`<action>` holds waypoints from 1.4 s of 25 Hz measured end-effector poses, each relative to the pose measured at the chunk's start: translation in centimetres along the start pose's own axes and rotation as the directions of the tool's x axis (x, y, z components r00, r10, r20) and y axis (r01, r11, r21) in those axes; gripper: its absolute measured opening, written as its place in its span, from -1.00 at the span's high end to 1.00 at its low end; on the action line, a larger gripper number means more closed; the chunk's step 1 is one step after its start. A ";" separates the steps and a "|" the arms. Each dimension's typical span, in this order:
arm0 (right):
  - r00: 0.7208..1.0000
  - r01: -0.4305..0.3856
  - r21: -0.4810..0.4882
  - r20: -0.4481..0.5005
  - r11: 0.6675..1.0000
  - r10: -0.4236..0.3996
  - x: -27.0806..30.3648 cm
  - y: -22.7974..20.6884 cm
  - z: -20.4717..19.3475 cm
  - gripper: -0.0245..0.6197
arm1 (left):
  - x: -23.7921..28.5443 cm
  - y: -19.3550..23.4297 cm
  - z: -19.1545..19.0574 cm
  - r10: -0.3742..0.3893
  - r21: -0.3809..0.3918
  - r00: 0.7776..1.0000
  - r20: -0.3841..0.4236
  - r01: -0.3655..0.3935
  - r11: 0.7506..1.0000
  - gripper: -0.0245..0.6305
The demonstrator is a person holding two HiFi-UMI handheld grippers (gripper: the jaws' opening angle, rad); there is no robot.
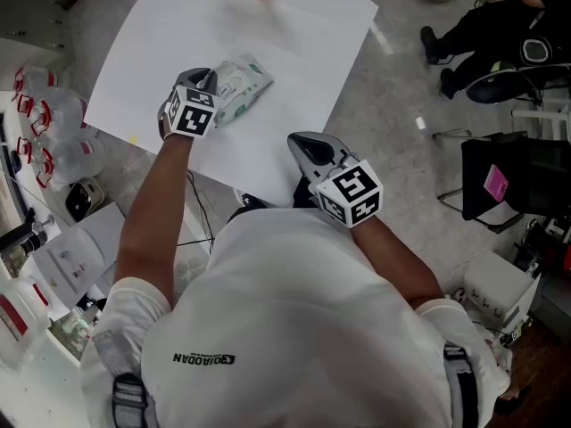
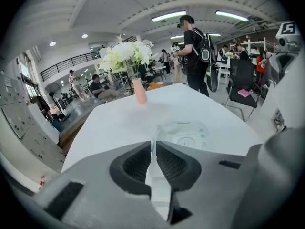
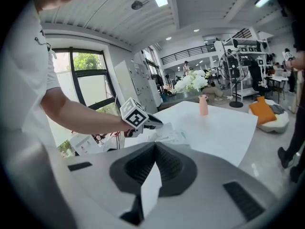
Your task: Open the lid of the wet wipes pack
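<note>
Looking down, the head view shows a white worktop (image 1: 294,47) on a grey speckled floor (image 1: 393,105), with the wet wipes pack (image 1: 241,86) lying on it, label unreadable. In the left gripper view, the left gripper (image 2: 153,146) has its jaws pinching the pack's edge. In the right gripper view, the right gripper (image 3: 155,148) has its jaws meeting, empty.

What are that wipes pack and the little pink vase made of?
The wet wipes pack looks like soft, glossy plastic film: it is crinkled and catches light. The pink vase looks smooth and matte, perhaps ceramic or plastic; the views leave that open.
</note>
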State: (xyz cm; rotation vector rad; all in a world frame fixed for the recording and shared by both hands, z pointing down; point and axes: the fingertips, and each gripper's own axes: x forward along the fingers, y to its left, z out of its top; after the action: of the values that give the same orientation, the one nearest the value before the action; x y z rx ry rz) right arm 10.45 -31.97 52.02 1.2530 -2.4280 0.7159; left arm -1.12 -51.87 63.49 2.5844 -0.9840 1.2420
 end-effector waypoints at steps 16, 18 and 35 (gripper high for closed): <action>0.999 0.043 0.026 -0.020 0.999 -0.042 -0.6 -1.2 -1.1 0.90 | 5.5 1.7 -3.6 -0.064 -0.029 0.989 -0.132 0.061 0.998 0.80; 0.999 0.050 0.029 -0.021 0.998 -0.049 -0.8 -1.4 -1.1 0.90 | 5.7 1.8 -3.8 -0.065 -0.037 0.989 -0.136 0.060 0.997 0.86; 0.996 0.092 -0.004 0.004 0.996 -0.092 -2.6 -0.1 -0.6 0.90 | 2.5 3.1 -3.2 -0.054 -0.101 0.995 -0.089 0.045 0.994 0.73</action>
State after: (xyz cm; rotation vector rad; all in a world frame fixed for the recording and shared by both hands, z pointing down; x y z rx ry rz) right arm 12.02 -29.96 51.24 1.3553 -2.3560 0.6824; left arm -3.97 -54.44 66.85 2.4388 -0.9329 1.2549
